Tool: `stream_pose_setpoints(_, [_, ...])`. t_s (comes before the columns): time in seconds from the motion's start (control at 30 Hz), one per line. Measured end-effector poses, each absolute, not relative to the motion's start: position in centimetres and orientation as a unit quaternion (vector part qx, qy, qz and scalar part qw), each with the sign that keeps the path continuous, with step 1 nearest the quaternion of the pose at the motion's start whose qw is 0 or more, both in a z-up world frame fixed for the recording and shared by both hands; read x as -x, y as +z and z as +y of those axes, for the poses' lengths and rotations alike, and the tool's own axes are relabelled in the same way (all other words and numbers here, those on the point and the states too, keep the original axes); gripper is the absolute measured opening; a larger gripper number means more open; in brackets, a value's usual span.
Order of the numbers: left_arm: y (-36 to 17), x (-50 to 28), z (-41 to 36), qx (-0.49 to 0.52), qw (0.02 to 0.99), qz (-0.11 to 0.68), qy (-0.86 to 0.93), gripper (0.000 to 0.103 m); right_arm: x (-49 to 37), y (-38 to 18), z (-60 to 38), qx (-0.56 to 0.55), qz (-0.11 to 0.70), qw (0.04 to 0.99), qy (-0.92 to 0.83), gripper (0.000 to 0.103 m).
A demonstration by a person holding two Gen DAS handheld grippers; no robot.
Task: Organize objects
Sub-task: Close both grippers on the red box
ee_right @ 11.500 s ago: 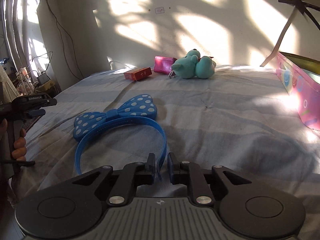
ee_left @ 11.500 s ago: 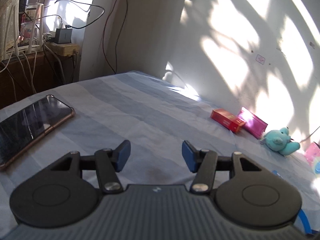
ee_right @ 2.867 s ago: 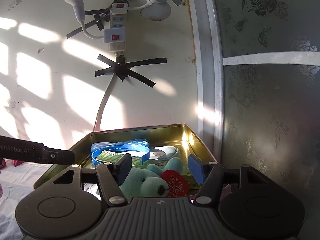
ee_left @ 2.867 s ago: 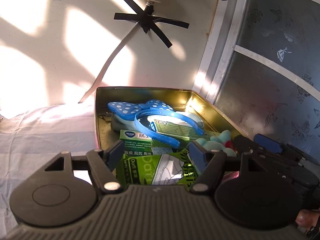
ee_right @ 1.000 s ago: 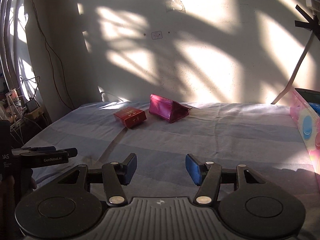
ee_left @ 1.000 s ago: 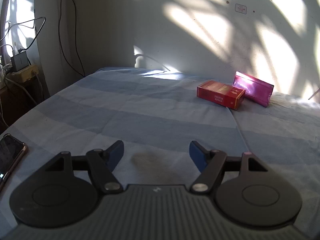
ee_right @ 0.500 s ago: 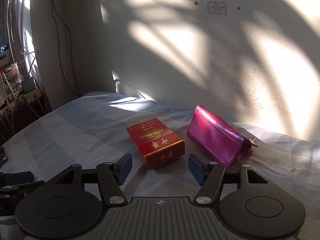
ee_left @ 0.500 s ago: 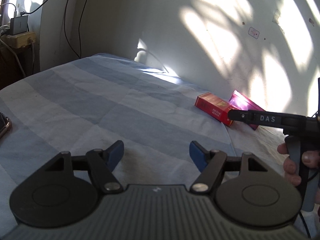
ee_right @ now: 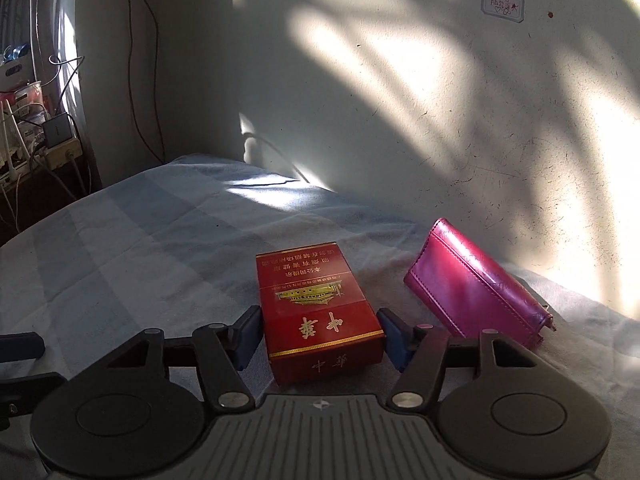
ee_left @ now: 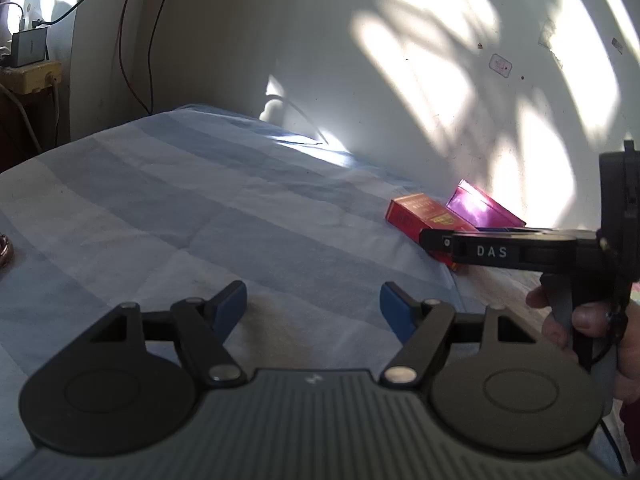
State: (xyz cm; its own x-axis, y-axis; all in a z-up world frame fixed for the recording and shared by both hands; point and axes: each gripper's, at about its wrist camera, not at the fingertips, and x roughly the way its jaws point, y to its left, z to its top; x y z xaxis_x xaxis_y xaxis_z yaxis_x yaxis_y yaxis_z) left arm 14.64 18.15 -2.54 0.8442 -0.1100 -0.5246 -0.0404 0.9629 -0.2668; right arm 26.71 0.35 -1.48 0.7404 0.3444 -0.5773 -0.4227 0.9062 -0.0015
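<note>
Flat red cardboard cigarette pack (ee_right: 316, 312) between spread right tongs (ee_right: 322, 334), long axis running near-to-far on striped bed (ee_right: 140, 248); left tongs (ee_left: 313, 307) apart, holding nothing.

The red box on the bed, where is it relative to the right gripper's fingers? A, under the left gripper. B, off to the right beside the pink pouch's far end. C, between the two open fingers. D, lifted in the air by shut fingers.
C: in the right wrist view the red box lies on the bed between the spread fingers of the right gripper, with the pink pouch further right.
</note>
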Motion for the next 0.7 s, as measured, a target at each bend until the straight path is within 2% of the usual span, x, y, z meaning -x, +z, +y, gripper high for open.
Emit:
stream_pose_setpoints(0.43, [-2.3,-14.1,17.4,0.121,0.956,0.264,-0.048,0.075,-5.4,-1.5,-11.8,0.042,0.341,0.908,0.239,0.060])
stream_pose_setpoints(0.47, [-2.2,-14.0,17.0,0.107,0.958,0.260,-0.055,0.075,-3.7,-1.6,-12.5,0.052,0.331,0.915,0.224,0.061])
stream_pose_setpoints(0.5, [-2.1,-13.8,16.4,0.091,0.960,0.257,-0.062,0.075,-2.8,-1.7,-12.9,0.055,0.329,0.919,0.211,0.071])
stream_pose_setpoints(0.53, [-1.9,-13.6,15.8,0.077,0.961,0.255,-0.068,0.075,-1.5,-1.8,-13.6,0.050,0.326,0.923,0.197,0.074])
stream_pose_setpoints(0.7, [-0.2,-10.9,10.3,0.067,0.941,0.268,-0.194,0.074,1.0,-2.1,-14.4,0.036,0.308,0.931,0.191,0.070])
